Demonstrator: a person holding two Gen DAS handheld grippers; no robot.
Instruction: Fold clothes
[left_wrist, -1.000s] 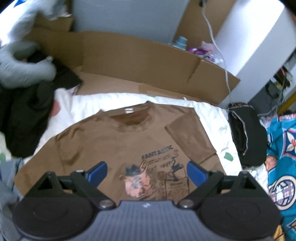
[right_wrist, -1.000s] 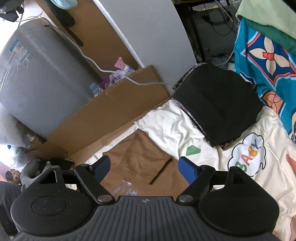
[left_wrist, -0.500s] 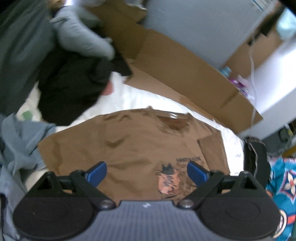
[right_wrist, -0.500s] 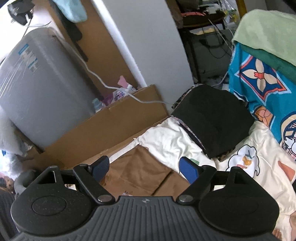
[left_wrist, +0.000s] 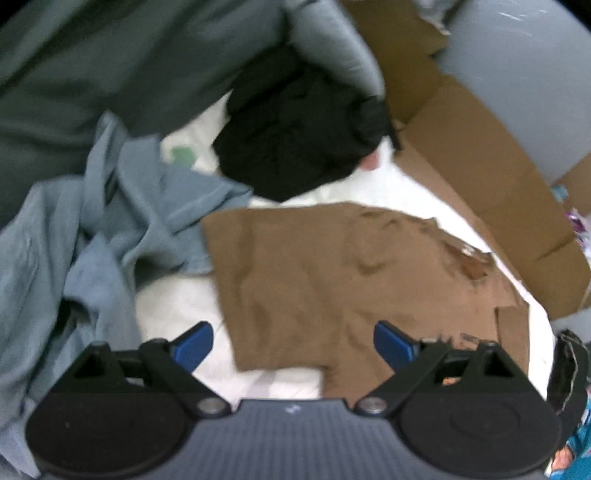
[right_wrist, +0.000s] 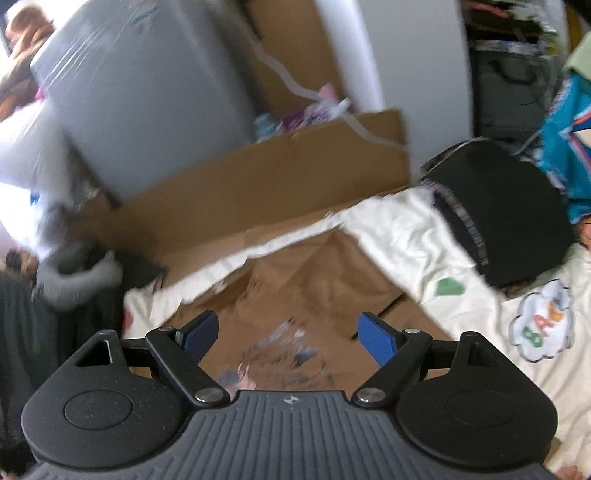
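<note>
From my left wrist, my left tongs (left_wrist: 293, 341) gaped empty over the brown shirt (left_wrist: 332, 280) flat on the white sheet (left_wrist: 177, 306). Blue cloth (left_wrist: 110, 229) and a black pile (left_wrist: 295, 140) crowded its far sleeve.

From my right, my right tongs (right_wrist: 288, 334) stood wide, empty; the shirt's print (right_wrist: 280, 350) blurred, cardboard (right_wrist: 258, 184) walling behind.

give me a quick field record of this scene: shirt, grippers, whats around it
shirt: brown tee, spread flat on a white sheet, one sleeve folded in
left gripper: open, empty, above the unfolded sleeve
right gripper: open, empty, above the chest print
beside tee: blue garment, crumpled; black heap
other side: folded black garment
behind: cardboard
fold progress: one sleeve folded only
</note>
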